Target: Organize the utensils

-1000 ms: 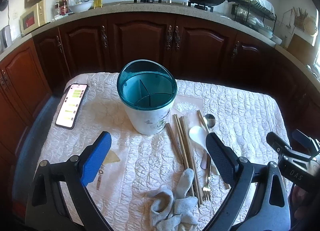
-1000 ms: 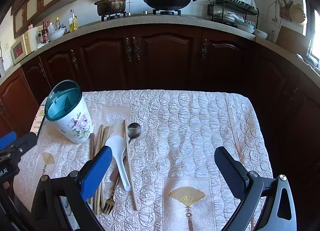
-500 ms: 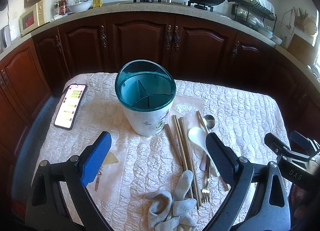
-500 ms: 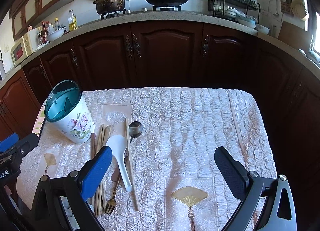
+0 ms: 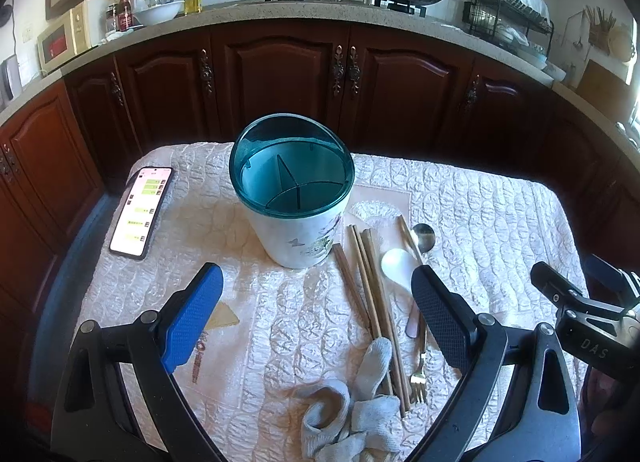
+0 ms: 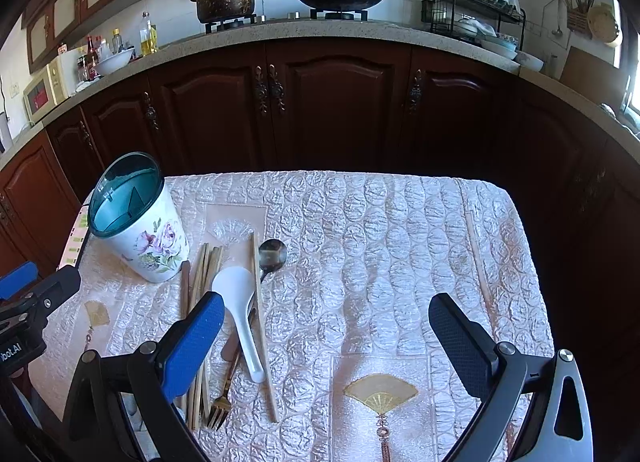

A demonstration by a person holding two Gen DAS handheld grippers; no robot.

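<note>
Both claws hanging spread, empty: left claw (image 5: 316, 302), right claw (image 6: 324, 326). Chopsticks (image 6: 202, 274), white spoon (image 6: 240, 302), fork (image 6: 219, 408) lying beside holder (image 5: 294, 190) on counter (image 6: 400, 242). Chopsticks looking light, stiff, slippery; pinching mid-shaft seems best.

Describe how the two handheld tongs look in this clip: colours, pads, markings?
Both tongs are black frames with visible pivot bolts. Each carries one bright blue textured pad and one dark, near-black textured pad; the right tongs match the left tongs. Seen from the opposite camera, each body bears partly readable white lettering. No cables or sleeves are visible.
</note>
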